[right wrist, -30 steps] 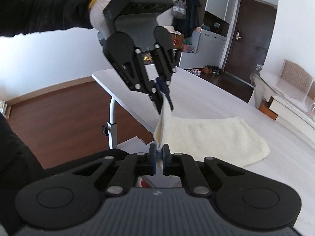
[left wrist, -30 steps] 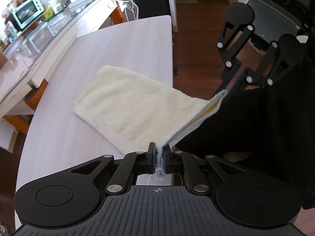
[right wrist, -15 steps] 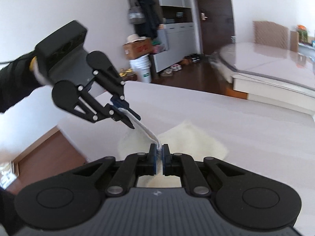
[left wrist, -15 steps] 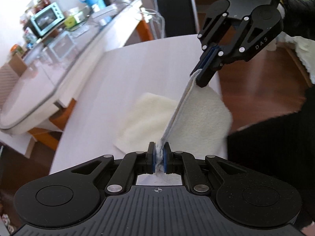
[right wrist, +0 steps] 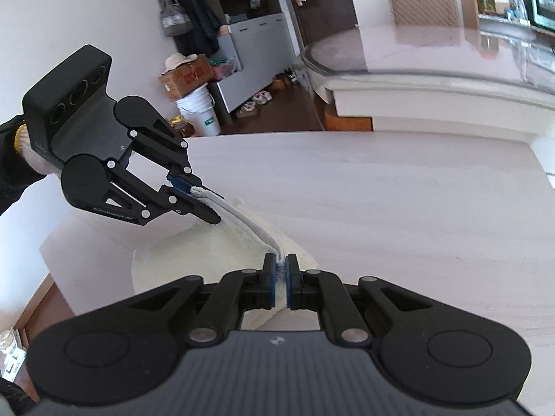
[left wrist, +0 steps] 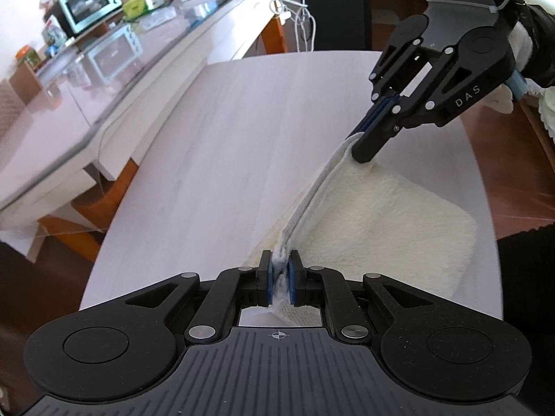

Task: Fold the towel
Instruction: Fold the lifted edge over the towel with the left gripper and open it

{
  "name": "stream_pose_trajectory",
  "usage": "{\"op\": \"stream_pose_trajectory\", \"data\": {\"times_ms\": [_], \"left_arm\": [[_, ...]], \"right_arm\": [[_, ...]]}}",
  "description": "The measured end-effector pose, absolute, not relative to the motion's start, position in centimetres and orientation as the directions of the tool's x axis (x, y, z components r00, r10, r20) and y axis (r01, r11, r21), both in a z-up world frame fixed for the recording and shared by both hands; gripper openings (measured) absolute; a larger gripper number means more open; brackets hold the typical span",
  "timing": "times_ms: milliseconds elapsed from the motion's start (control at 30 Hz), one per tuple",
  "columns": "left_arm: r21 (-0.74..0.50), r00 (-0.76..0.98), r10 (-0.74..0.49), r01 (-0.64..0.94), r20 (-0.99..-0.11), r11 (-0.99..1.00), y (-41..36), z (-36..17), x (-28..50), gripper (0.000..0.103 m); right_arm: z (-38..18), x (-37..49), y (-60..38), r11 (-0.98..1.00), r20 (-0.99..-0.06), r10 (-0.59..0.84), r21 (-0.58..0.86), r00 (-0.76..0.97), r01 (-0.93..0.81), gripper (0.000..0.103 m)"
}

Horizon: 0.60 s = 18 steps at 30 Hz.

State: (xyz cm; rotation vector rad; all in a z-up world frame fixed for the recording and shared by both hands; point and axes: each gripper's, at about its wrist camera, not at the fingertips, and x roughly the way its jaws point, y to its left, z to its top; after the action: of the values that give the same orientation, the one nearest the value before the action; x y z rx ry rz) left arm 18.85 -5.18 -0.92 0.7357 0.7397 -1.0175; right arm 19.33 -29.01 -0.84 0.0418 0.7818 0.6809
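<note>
Pale, wood-grained and rounded at the corners, the white tabletop (left wrist: 222,159) carries almost nothing but the cream, fluffy terry towel (left wrist: 388,215), which lies along the table's edge nearest the person, one half flat and the other half lifted over it. Both upper corners of that lifted half are pinched: the left gripper (left wrist: 280,277) has the grey hem bunched between its blue pads (left wrist: 269,279), and its jaws have just been easing apart a little, though cloth is still caught between them; the right gripper (right wrist: 281,277) is clamped tight on the other corner, with the hem stretched taut between the two claws. Judged from this, the fold is half made, with the carried edge not yet laid down on the far edge of the towel. The chief risk is that the loosening left pinch lets its corner slip early, so that side drops short and the fold lands skewed; a sideways pull from the right hand while the left lets go could also drag the lower layer off the table's edge, which is close. Beyond the table, a glass-topped counter (left wrist: 114,55) holds a mint-green toaster oven (left wrist: 90,1) and some jars too small to read; in the right wrist view a white plastic bucket (right wrist: 199,111) stands on the floor under a cardboard box (right wrist: 185,79), their contents hidden.
</note>
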Motion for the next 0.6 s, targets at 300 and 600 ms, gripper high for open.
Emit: {"op": "stream_pose_trajectory", "data": {"times_ms": [300, 600], "left_arm": [[0.176, 0.355, -0.467, 0.906, -0.810, 0.384, -4.6, -1.6, 20.1, 0.020], [0.179, 0.379, -0.459, 0.890, -0.803, 0.420, -4.3, -1.8, 20.4, 0.024]], "right_arm": [[-1.3, 19.8, -28.9, 0.801, -0.653, 0.556, 0.254, 0.514, -0.542, 0.008], [-1.1, 19.4, -28.8, 0.811, -0.658, 0.536, 0.227, 0.529, -0.540, 0.014]]}}
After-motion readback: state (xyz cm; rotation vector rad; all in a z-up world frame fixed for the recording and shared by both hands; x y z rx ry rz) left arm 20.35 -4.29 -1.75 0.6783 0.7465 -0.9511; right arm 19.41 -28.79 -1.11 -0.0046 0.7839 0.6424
